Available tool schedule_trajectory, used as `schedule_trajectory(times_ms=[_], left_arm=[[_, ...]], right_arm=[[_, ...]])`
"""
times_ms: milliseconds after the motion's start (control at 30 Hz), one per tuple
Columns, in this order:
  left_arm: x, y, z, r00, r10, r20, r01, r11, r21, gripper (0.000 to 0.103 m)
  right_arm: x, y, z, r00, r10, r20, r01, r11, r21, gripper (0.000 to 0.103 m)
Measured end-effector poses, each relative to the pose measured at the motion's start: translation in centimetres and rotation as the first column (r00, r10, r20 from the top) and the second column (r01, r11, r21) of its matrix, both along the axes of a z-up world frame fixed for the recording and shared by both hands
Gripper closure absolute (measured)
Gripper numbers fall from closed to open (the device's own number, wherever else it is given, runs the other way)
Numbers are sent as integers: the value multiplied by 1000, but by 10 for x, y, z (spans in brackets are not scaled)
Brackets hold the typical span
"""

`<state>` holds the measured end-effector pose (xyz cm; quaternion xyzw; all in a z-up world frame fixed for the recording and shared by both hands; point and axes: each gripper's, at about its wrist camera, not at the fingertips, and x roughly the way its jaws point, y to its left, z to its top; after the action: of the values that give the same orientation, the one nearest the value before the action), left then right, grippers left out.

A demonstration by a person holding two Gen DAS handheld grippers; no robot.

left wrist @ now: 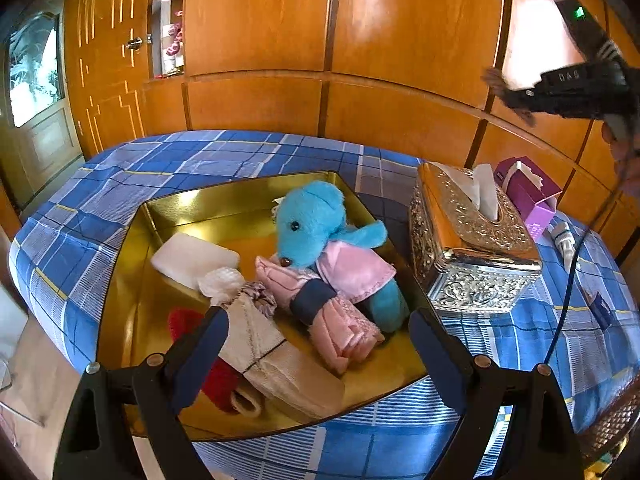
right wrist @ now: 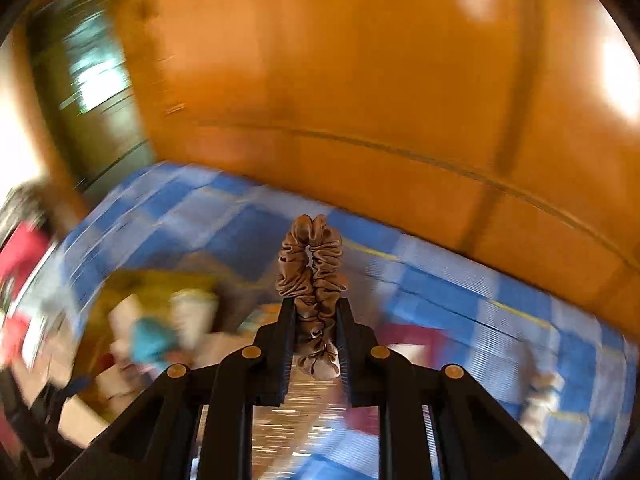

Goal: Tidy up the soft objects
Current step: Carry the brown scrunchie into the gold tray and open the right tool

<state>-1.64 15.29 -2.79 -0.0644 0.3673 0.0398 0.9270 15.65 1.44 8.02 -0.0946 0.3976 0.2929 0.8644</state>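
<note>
While the right gripper pinches a brown scrunchie high above the gold tin, the left gripper hangs wide open, empty, over the tin's near edge.

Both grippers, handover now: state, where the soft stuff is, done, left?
Right gripper: shut on the brown satin scrunchie, held in the air over the blue checked tablecloth.
Left gripper: open, empty, hovering at the near edge of the gold metal tin.
In the tin: blue plush bear, white foam block, folded pink cloth, beige fabric pouch, red knit item.
Left: likely drop the scrunchie into the tin.
</note>
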Motion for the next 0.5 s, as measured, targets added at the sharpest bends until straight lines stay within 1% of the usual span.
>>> schedule_trajectory(times_ms=[100,200,233,333,367,433,500], left_arm=[[-1,7,-1,1000,19,-2,-19,1000,4,11],[-2,15,-3,999,45,-7,-45,999,4,11],[-4,20,-3,998,66,-6,-66,998,6,11],[-7,37,-3,990,139,1,-139,990,18,11],[-9,48,-3,983,184,5,-184,983,15,11],[-12,66,-4,969,248,8,-248,969,1,11],[-12,80,-7,957,290,-1,-290,957,-11,11]], right_arm=[[-26,44,-16,991,131,-31,-131,991,-10,85],[-47,74,-39,973,218,-82,-219,976,-11,85],[-53,82,-49,966,237,-103,-239,971,-10,85],[-61,102,-76,944,275,-183,-277,961,13,85],[-62,108,-84,936,284,-210,-284,958,29,85],[-64,122,-93,928,287,-237,-284,958,46,85],[-66,136,-99,922,286,-260,-279,958,67,85]])
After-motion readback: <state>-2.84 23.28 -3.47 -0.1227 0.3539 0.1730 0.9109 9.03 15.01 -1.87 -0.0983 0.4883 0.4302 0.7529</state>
